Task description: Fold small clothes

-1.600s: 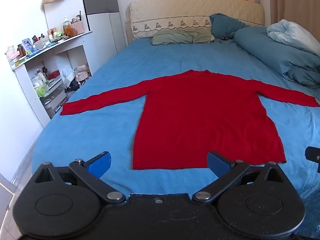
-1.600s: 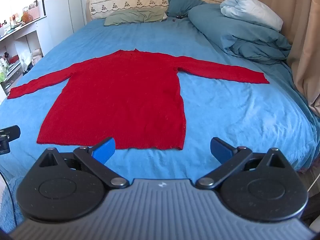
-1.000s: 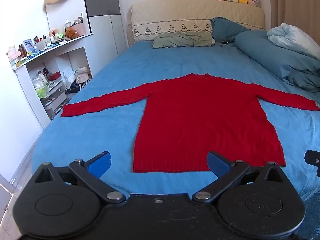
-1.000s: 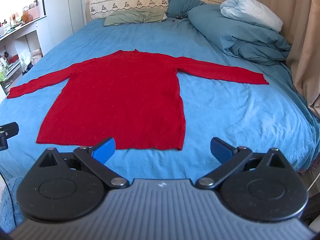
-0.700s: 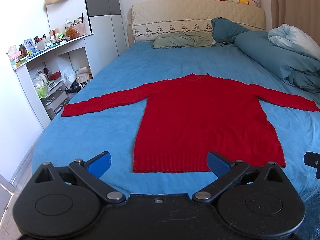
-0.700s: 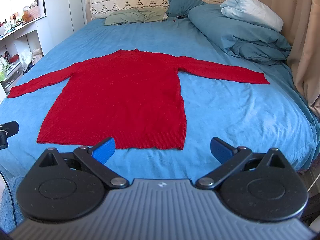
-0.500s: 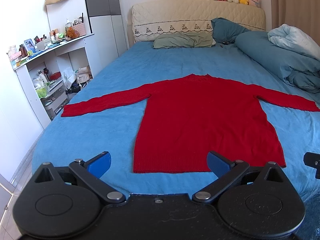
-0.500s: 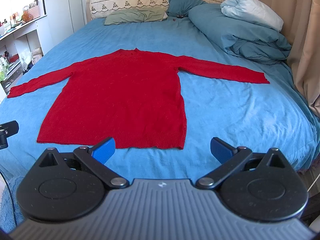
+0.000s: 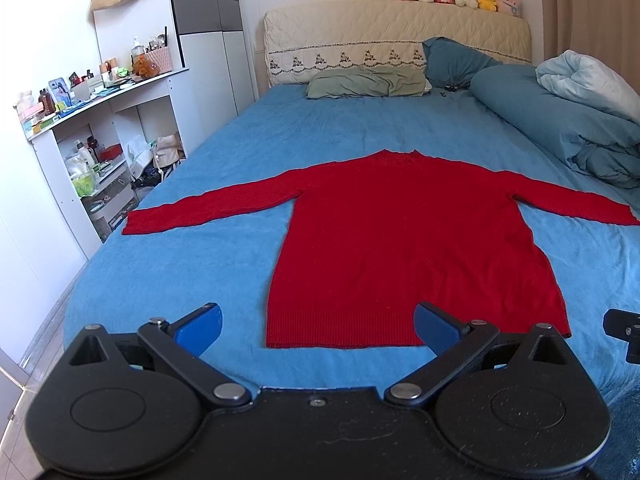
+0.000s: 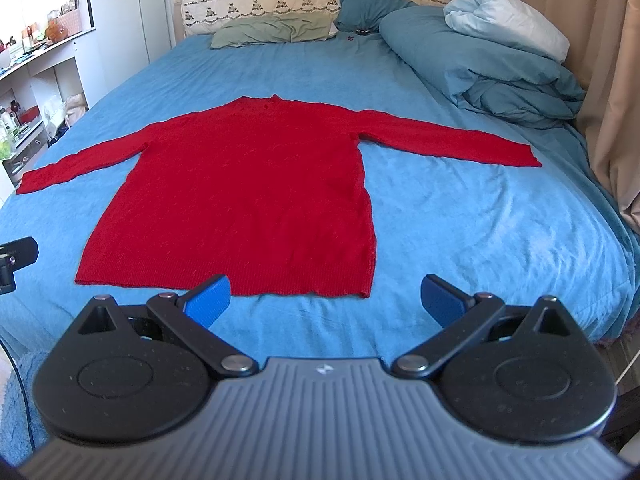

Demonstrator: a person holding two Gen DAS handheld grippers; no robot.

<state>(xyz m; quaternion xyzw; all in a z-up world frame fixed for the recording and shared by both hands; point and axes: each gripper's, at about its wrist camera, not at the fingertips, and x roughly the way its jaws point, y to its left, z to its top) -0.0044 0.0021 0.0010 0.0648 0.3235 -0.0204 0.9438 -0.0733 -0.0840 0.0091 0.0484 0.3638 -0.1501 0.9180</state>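
Observation:
A red long-sleeved sweater [image 9: 408, 236] lies flat on the blue bed [image 9: 192, 264], sleeves spread to both sides, hem toward me. It also shows in the right wrist view [image 10: 248, 200]. My left gripper [image 9: 318, 330] is open and empty, held above the bed's near edge just short of the hem's left part. My right gripper [image 10: 326, 298] is open and empty, just short of the hem's right corner. Neither touches the sweater.
A rolled teal duvet [image 10: 496, 68] lies along the bed's right side by a curtain [image 10: 616, 80]. Pillows [image 9: 368, 84] lie at the headboard. White shelves [image 9: 92, 148] full of small items stand left of the bed.
The left gripper's view has tipped slightly, so the sweater sits a little lower in it. The right gripper and the sweater have not visibly moved. Both grippers stay open.

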